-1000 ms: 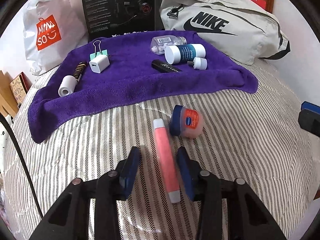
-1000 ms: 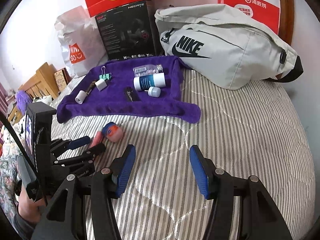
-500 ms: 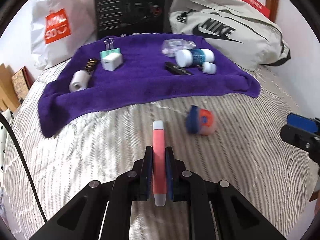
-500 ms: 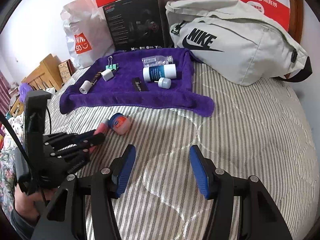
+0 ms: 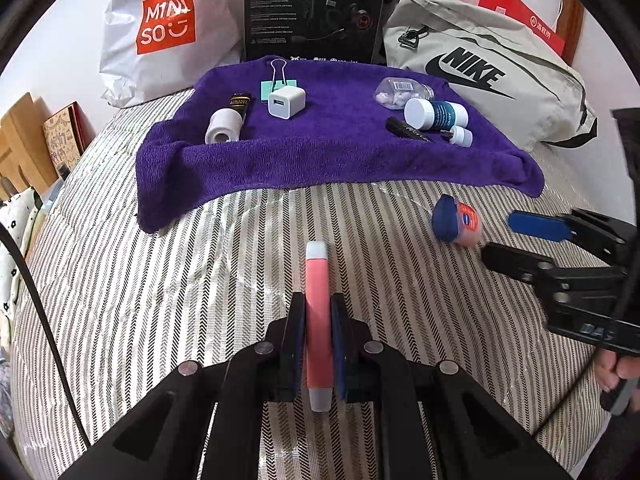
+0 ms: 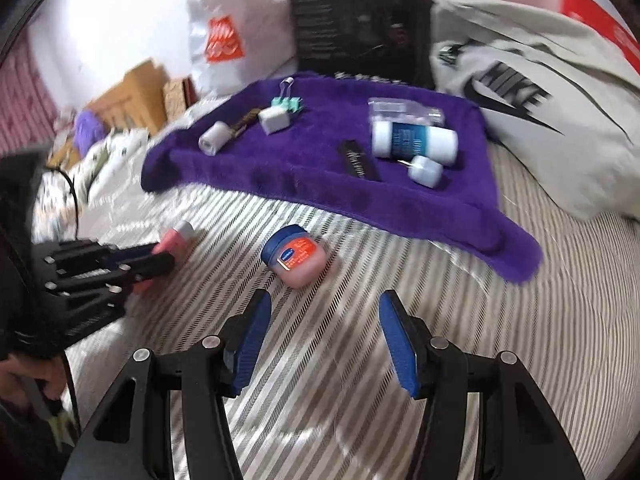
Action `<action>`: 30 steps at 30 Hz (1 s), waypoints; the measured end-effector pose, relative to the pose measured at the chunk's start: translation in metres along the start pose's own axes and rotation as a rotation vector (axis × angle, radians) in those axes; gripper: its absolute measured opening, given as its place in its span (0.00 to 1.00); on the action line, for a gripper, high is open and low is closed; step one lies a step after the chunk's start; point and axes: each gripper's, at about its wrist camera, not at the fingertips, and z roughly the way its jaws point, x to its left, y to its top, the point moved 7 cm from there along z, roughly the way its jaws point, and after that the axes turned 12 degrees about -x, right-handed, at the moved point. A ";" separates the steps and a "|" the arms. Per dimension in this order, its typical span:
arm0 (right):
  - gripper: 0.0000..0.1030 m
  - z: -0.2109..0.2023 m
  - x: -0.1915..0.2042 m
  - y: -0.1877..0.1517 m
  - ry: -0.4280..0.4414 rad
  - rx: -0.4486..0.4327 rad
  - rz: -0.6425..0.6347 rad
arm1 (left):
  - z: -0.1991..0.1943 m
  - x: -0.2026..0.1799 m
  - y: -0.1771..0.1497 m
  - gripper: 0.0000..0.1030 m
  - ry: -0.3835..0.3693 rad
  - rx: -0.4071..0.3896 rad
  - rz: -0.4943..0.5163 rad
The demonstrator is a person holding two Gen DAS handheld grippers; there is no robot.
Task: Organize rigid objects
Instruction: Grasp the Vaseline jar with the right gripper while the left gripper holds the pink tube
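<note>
My left gripper (image 5: 318,304) is shut on a pink tube with white ends (image 5: 317,300), holding it over the striped bed cover; it also shows in the right wrist view (image 6: 176,240). A small Vaseline jar with a blue lid (image 6: 295,256) lies on its side on the cover, just ahead of my open, empty right gripper (image 6: 324,316). The jar shows in the left wrist view (image 5: 456,220) beside the right gripper's fingers (image 5: 536,226). A purple towel (image 5: 328,156) beyond carries several small items: a white charger (image 5: 286,102), a binder clip, a white roll (image 5: 222,126), bottles (image 5: 434,114).
A grey Nike bag (image 5: 488,68), a black box (image 5: 312,8) and a white Miniso bag (image 5: 168,28) stand behind the towel by the wall. Wooden furniture (image 5: 24,140) is off the bed's left edge. A black cable (image 5: 36,304) runs at left.
My left gripper closed on the pink tube and lifted it. The Vaseline jar rolled a little to the right. My right gripper moved forward and left, close to the jar.
</note>
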 end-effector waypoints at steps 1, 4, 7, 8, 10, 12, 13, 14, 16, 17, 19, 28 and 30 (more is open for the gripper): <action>0.54 0.004 0.001 0.000 -0.002 0.004 -0.012 | 0.000 0.000 0.000 0.12 -0.002 0.000 -0.001; 0.54 0.018 0.004 0.001 -0.004 0.015 -0.049 | -0.001 0.000 -0.001 0.12 -0.014 -0.001 -0.008; 0.54 0.030 0.008 0.003 0.001 0.010 -0.068 | -0.001 0.003 0.000 0.12 -0.032 -0.002 -0.030; 0.54 0.033 0.010 0.004 0.000 0.005 -0.077 | -0.001 0.003 0.000 0.12 -0.035 -0.002 -0.034; 0.54 0.038 0.013 0.009 -0.004 -0.011 -0.095 | -0.001 0.003 0.000 0.12 -0.036 -0.001 -0.034; 0.50 0.044 0.014 0.014 0.009 -0.007 -0.079 | -0.001 0.002 0.000 0.12 -0.032 -0.001 -0.027; 0.43 0.045 0.015 0.016 0.008 -0.006 -0.073 | -0.001 0.002 0.000 0.12 -0.031 0.000 -0.027; 0.38 0.045 0.014 0.018 0.004 -0.003 -0.066 | -0.001 0.002 0.000 0.12 -0.033 0.000 -0.028; 0.38 0.044 0.012 0.018 0.003 0.011 -0.033 | -0.002 0.003 0.000 0.12 -0.035 0.000 -0.027; 0.38 0.042 0.009 0.018 -0.001 0.014 -0.013 | -0.002 0.004 0.000 0.12 -0.031 -0.001 -0.024; 0.38 0.029 0.003 0.014 -0.010 0.011 0.015 | -0.003 0.006 0.001 0.12 -0.016 -0.003 -0.016; 0.38 0.008 -0.012 -0.015 -0.099 0.051 0.014 | 0.001 0.004 0.002 0.12 0.025 -0.007 0.015; 0.38 0.008 -0.011 -0.015 -0.110 0.048 0.009 | 0.001 0.002 0.002 0.12 0.039 -0.013 0.035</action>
